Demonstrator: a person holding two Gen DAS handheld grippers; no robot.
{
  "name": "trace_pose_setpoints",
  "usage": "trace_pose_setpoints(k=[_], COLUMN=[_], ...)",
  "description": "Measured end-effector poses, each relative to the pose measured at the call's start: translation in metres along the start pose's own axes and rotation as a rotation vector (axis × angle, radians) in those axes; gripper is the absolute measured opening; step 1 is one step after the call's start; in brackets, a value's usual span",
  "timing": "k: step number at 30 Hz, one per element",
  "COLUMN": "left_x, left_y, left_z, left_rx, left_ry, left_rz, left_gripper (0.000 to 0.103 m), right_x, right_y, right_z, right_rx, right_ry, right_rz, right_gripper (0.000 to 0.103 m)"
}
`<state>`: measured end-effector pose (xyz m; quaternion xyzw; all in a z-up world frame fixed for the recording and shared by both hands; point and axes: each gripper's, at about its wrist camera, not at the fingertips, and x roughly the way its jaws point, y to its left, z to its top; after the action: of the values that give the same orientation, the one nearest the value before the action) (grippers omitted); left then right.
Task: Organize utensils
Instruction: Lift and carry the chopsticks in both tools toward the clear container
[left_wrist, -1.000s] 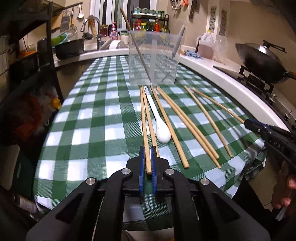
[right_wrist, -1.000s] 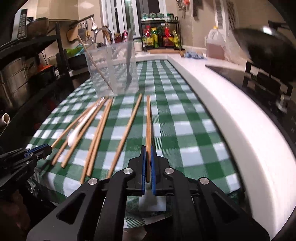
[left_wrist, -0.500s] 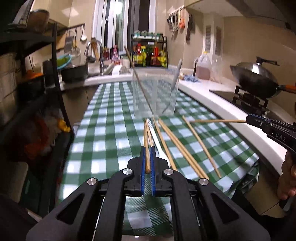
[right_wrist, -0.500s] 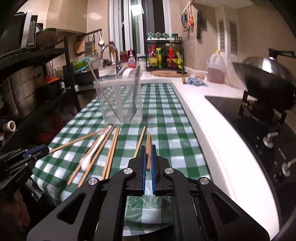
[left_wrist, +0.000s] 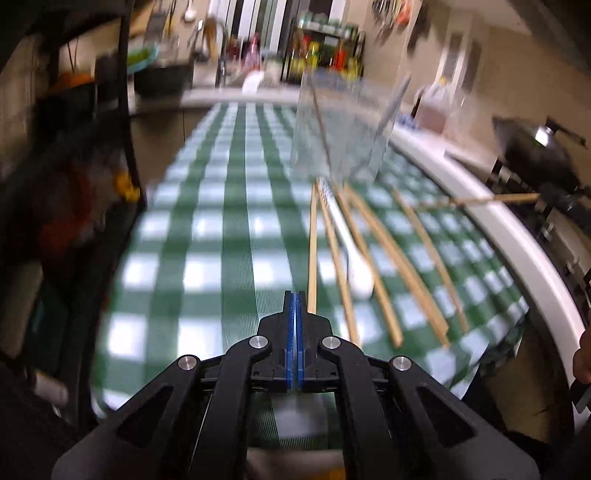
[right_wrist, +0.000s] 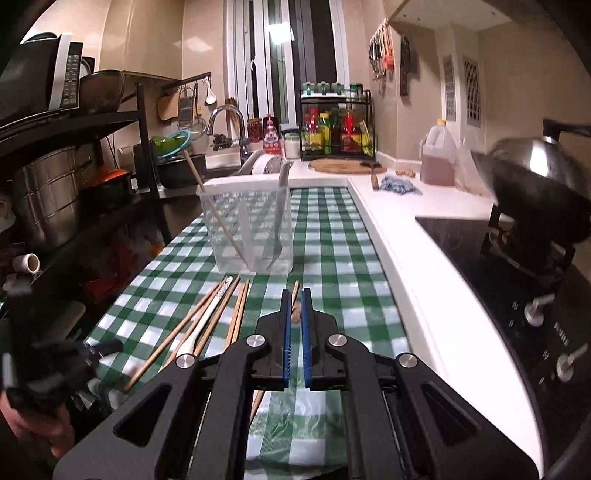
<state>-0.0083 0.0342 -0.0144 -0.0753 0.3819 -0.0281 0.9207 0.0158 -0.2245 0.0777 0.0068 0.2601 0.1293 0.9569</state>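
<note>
Chopsticks (right_wrist: 236, 314) and a spoon (right_wrist: 207, 325) lie before the container (right_wrist: 247, 229) on the cloth (right_wrist: 332, 258).

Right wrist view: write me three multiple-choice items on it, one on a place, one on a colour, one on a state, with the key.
1. Where does the clear container stand?
A) on the stove
B) on the checked cloth
C) on the black shelf

2. What colour is the spoon lying among the loose chopsticks?
A) red
B) black
C) white

3. How is the right gripper?
A) open and empty
B) shut on a chopstick
C) shut on the spoon

Key: 1 B, its base sits on the green-and-white checks; 2 C, handle and bowl are both white; 3 B, a wooden stick is pinched between the blue pads.
</note>
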Motion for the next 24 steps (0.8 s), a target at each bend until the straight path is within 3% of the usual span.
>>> trace_pose_setpoints(k=[2, 6, 13, 16, 18, 24], left_x=[0.004, 0.003, 0.007, 0.005, 0.005, -0.027], left_y=[-0.004, -0.011, -0.021, -0.026, -0.025, -0.029], left_z=[-0.007, -0.015, -0.026, -0.028, -0.026, -0.004], left_rx=[0.019, 0.049, 0.113, 0.144, 0.144, 0.154], left_ry=[0.013, 0.013, 0.030, 0.024, 0.026, -0.111], left_rz=[0.003, 0.000, 0.057, 0.054, 0.055, 0.055], left_gripper=[0.001, 0.020, 0.019, 0.007, 0.006, 0.006], right_x=[0.002, 0.002, 0.002, 0.002, 0.002, -0.005], right_y=[-0.001, -0.002, -0.002, -0.002, -0.002, -0.002], right_z=[-0.009, -0.018, -0.022, -0.024, -0.023, -0.015], right_rx=[0.012, 0.026, 0.030, 0.032, 0.035, 0.031], right_ry=[0.014, 0.021, 0.020, 0.022, 0.023, 0.005], right_rz=[0.007, 0.016, 0.022, 0.024, 0.029, 0.032], right_gripper=[0.005, 0.005, 0.005, 0.005, 0.005, 0.005])
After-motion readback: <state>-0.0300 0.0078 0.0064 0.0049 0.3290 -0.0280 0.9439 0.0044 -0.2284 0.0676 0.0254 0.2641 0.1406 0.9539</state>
